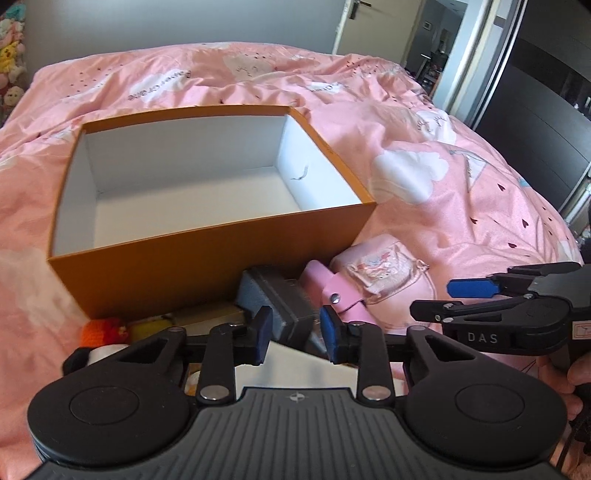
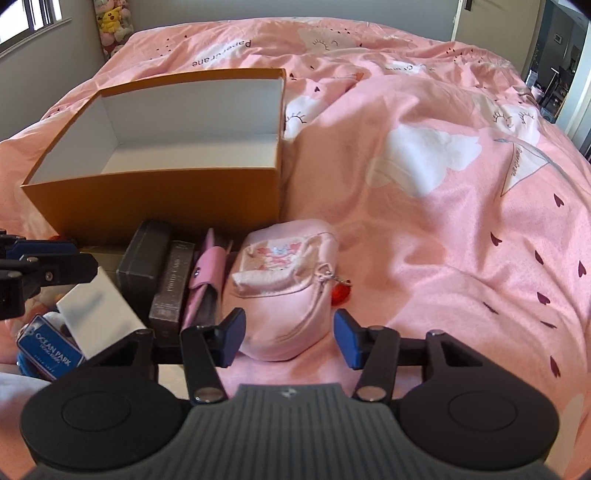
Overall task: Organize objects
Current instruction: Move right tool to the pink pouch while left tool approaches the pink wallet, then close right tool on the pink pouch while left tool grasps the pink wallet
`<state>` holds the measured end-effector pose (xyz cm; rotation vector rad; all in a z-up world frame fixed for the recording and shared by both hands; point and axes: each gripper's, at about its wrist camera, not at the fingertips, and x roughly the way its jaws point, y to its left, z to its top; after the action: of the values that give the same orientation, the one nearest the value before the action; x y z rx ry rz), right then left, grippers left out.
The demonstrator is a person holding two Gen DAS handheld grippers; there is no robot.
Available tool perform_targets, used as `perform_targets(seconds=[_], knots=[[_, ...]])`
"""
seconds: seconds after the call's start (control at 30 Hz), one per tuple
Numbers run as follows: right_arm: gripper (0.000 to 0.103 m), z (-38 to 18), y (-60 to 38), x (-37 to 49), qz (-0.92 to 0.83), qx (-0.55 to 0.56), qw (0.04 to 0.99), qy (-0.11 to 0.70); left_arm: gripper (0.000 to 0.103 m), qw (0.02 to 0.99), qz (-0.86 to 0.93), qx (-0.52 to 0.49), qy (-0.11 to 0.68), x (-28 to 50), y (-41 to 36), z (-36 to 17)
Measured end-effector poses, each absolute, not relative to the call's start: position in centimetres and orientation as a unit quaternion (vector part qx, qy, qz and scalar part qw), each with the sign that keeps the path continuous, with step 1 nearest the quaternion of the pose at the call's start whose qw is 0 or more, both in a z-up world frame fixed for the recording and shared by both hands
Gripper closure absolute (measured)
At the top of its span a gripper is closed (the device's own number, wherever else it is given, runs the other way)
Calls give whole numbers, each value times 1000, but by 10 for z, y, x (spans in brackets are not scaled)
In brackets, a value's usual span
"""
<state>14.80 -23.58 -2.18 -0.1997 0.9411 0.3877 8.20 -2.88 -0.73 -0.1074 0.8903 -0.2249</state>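
Observation:
An open orange box with a white, empty inside stands on the pink bed; it also shows in the right wrist view. In front of it lie a dark grey case, a dark slim box, a pink wallet and a pink pouch with a red charm. My left gripper is shut on the dark grey case. My right gripper is open, its fingers either side of the pouch's near end. The right gripper also shows in the left wrist view.
A blue Ocean Park tag, a white card and an orange knitted toy lie at the near left. Plush toys stand by the wall. The pink duvet stretches to the right.

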Motion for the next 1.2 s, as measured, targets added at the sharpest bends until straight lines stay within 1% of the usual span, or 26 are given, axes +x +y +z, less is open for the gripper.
perform_targets(seconds=[0.23, 0.4, 0.43, 0.47, 0.53, 0.6, 0.67, 0.73, 0.8, 0.93, 0.97, 1.0, 1.03, 1.07, 1.13, 1.2], knots=[[49, -36, -247, 175, 184, -62, 857, 478, 70, 884, -133, -62, 444, 103, -46, -17], [49, -46, -247, 190, 194, -40, 848, 492, 69, 870, -132, -87, 468, 121, -51, -27], [49, -47, -247, 193, 198, -33, 845, 495, 68, 865, -130, -94, 475, 125, -52, -29], [49, -48, -247, 197, 202, -26, 843, 498, 62, 861, -129, -99, 482, 128, -54, -31], [54, -50, -249, 201, 209, -8, 838, 504, 58, 853, -125, -103, 496, 136, -59, -35], [63, -47, -254, 200, 210, 5, 842, 497, 57, 848, -123, -101, 506, 141, -65, -38], [70, -40, -256, 196, 215, -9, 852, 478, 49, 844, -121, -101, 513, 146, -70, -41], [74, -33, -256, 193, 208, -41, 865, 456, 46, 838, -112, -99, 525, 151, -74, -46], [80, -31, -256, 193, 198, -66, 871, 445, 46, 833, -105, -96, 534, 155, -78, -51], [80, -37, -265, 200, 198, -52, 865, 459, 46, 825, -96, -92, 549, 163, -89, -58], [80, -38, -268, 202, 197, -44, 863, 463, 44, 826, -91, -86, 550, 164, -91, -59], [80, -38, -272, 204, 195, -33, 862, 467, 43, 828, -88, -80, 549, 164, -94, -59], [80, -39, -276, 205, 191, -27, 861, 470, 37, 831, -85, -69, 546, 164, -98, -59], [80, -39, -279, 204, 187, -24, 863, 470, 35, 833, -81, -60, 544, 164, -100, -59], [80, -38, -283, 202, 187, -21, 864, 467, 33, 833, -80, -44, 546, 165, -105, -60], [76, -40, -282, 202, 190, -25, 862, 469, 28, 833, -85, -26, 546, 165, -110, -62]])
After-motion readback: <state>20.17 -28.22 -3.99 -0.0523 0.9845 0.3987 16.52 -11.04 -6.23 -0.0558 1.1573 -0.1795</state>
